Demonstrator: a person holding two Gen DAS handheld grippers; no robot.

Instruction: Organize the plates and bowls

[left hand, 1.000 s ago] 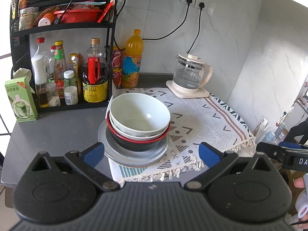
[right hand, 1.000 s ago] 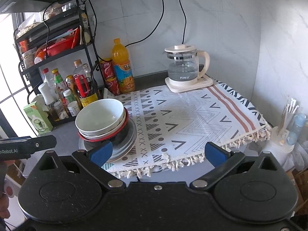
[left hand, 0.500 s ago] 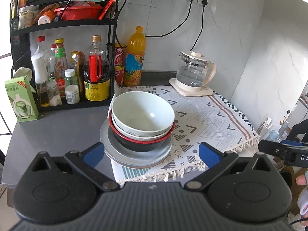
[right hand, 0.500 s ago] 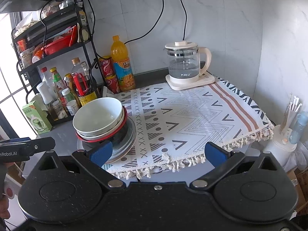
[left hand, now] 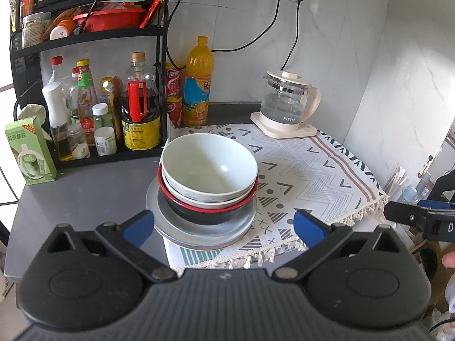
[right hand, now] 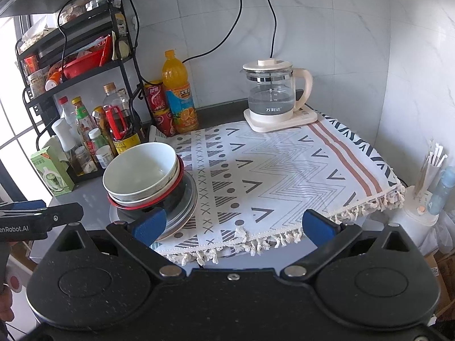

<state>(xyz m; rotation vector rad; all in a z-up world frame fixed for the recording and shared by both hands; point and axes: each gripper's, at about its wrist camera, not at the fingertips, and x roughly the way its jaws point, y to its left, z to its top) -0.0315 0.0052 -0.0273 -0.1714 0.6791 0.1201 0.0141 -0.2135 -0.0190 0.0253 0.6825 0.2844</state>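
Note:
A stack of dishes stands at the left edge of the patterned cloth (left hand: 312,170): a pale bowl (left hand: 209,164) on top, nested in a second pale bowl and a black bowl with a red rim (left hand: 199,207), all on grey plates (left hand: 199,231). The pale bowl (right hand: 142,169) and the plates (right hand: 184,210) also show in the right wrist view. My left gripper (left hand: 224,227) is open and empty, just in front of the stack. My right gripper (right hand: 233,224) is open and empty, near the table's front edge, right of the stack.
A black rack (left hand: 85,37) with sauce bottles (left hand: 139,113) stands behind the stack at the left. An orange juice bottle (left hand: 197,85) and red cans (left hand: 173,93) stand at the back. A glass kettle (left hand: 287,105) sits at the back right. A green carton (left hand: 28,150) stands at the far left.
Both grippers have moved a little closer to the table and the stack. Both stay open. The dishes have not moved.

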